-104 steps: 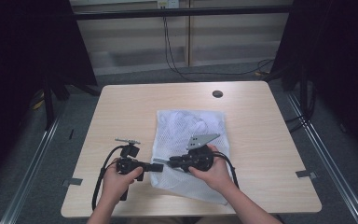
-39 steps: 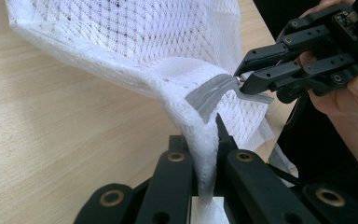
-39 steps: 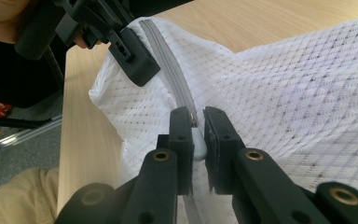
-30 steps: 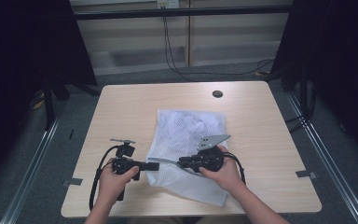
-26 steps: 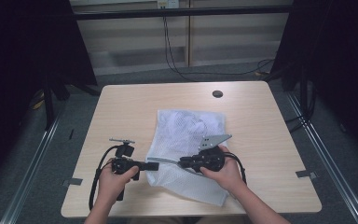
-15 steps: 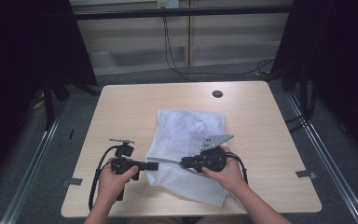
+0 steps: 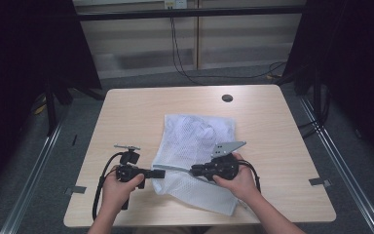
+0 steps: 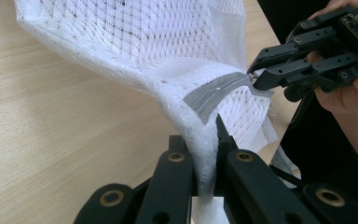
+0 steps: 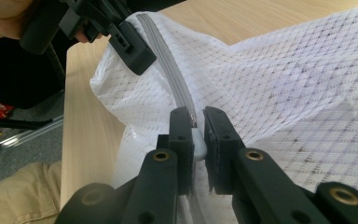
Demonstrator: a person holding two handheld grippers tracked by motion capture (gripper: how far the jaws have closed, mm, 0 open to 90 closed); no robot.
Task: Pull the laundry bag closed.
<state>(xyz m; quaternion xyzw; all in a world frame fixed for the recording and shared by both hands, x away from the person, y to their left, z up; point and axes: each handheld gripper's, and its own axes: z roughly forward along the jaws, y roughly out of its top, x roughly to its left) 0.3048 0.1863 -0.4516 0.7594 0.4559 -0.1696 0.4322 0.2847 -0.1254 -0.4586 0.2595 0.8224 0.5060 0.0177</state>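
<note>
A white mesh bag (image 7: 195, 151) lies on the light wooden surface (image 7: 126, 112), spread from about the middle toward the person's edge, its near portion bunched and lifted between the two tools. A grey zipper (image 8: 219, 89) runs along that lifted edge.

The left hand-held gripper (image 7: 158, 173) sits at the bag's left side, held by the left hand (image 7: 117, 187), with its cable looping on the surface beside it. In the left gripper view its black jaws are pressed together on a fold of the mesh right at the end of the zipper tape – the fabric rises out of the pinch and drapes away over the wood.

The right hand-held gripper (image 7: 195, 170) rests over the bag, held by the right hand (image 7: 238, 180), its grey three-cornered plate standing up above it. In the right gripper view the jaws are nearly closed on a small pale zipper pull (image 9: 198, 142), with the zipper (image 9: 170, 74) running straight away from it toward the other tool, whose jaw tip (image 9: 137, 53) touches the same seam. From the left gripper view the right tool's jaw tips meet the zipper's far end.

The two tools face each other – close together, the short stretch of zipper taut between them. A small dark round spot (image 7: 227, 98) marks the far part of the surface, well apart from the bag.
</note>
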